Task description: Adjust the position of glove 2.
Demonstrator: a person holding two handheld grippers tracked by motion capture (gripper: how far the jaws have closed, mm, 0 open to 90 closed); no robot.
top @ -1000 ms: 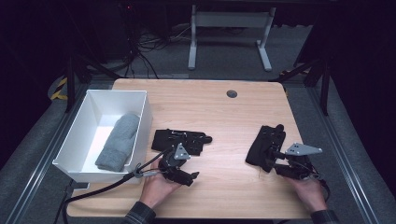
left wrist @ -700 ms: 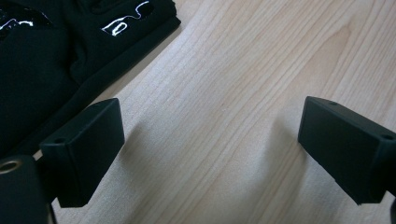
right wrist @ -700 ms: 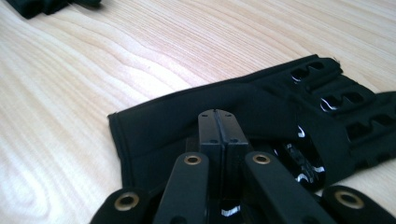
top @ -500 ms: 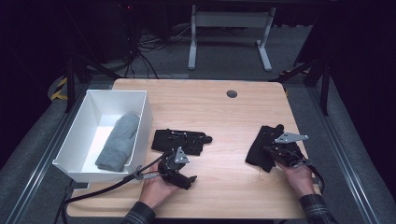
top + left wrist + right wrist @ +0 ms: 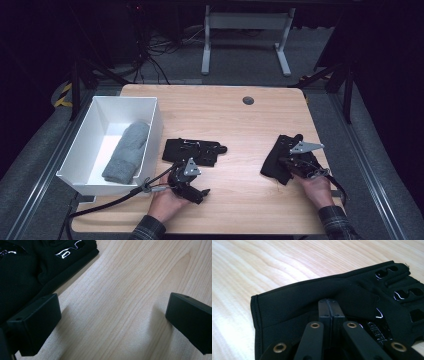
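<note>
1. Right gripper [image 5: 286,165], lower right of the high view: jaws pinched together on the right black glove [image 5: 317,302] (cuff fabric between them).
2. Left gripper [image 5: 112,322], lower centre: jaws wide apart, just been opening, nothing between.
3. Left black glove [image 5: 194,150] just above it, long axis left to right.

Both gloves are black: the left glove [image 5: 194,150] has small white marks on it, and the right glove [image 5: 317,302] shows glossy white-ish lettering and little cutouts near one end. The table [image 5: 215,115] is light wood with wavy grain, pale streaks running through a warmer tan, plus one dark round grommet [image 5: 248,100] near the far edge. The bin [image 5: 150,107] is plain white, and the thing lying in it is a heathered grey mitten [image 5: 127,152]. The grippers are matte black; the right gripper [image 5: 329,305] has brass-coloured rivets on its links, and each carries a grey plate up top. Floor around is dark grey carpet.
</note>
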